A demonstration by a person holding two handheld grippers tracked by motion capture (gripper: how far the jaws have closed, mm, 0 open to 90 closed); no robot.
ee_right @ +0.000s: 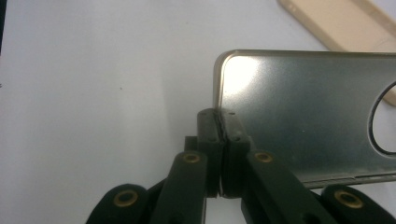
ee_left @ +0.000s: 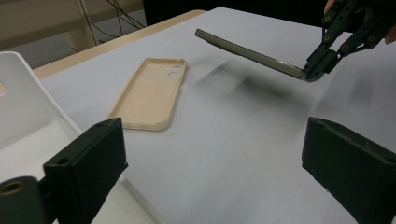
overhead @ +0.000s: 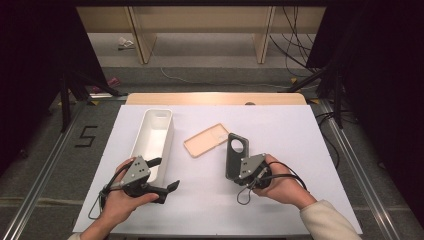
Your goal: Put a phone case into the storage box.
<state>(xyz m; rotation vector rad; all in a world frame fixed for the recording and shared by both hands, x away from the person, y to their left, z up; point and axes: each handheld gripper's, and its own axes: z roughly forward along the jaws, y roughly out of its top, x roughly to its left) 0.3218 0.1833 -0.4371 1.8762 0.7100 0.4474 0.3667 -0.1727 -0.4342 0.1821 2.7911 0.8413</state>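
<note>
Grip check: right gripper (overhead: 239, 167) jaws pressed together on edge of grey phone case (overhead: 236, 155), case lifted clear of table (overhead: 300, 150), right of white bin (overhead: 155, 137). Pinch looks shallow, possibly corner only; keep level, move slowly toward bin. Left gripper (overhead: 162, 175) jaws spread, empty, beside bin.

Flat dark grey phone case with a round camera hole (ee_right: 308, 112): right end and part of the hole cut off by the right gripper view's edge; one corner hidden between the black jaws of the right gripper (ee_right: 221, 130). Beige rubbery phone case (ee_right: 345, 23): top right corner there, mostly out of frame. Long white plastic bin (ee_left: 28, 126): cropped at the left edge in the left gripper view. Left gripper (overhead: 166, 175): near end of the bin hidden behind it in the high view.
</note>
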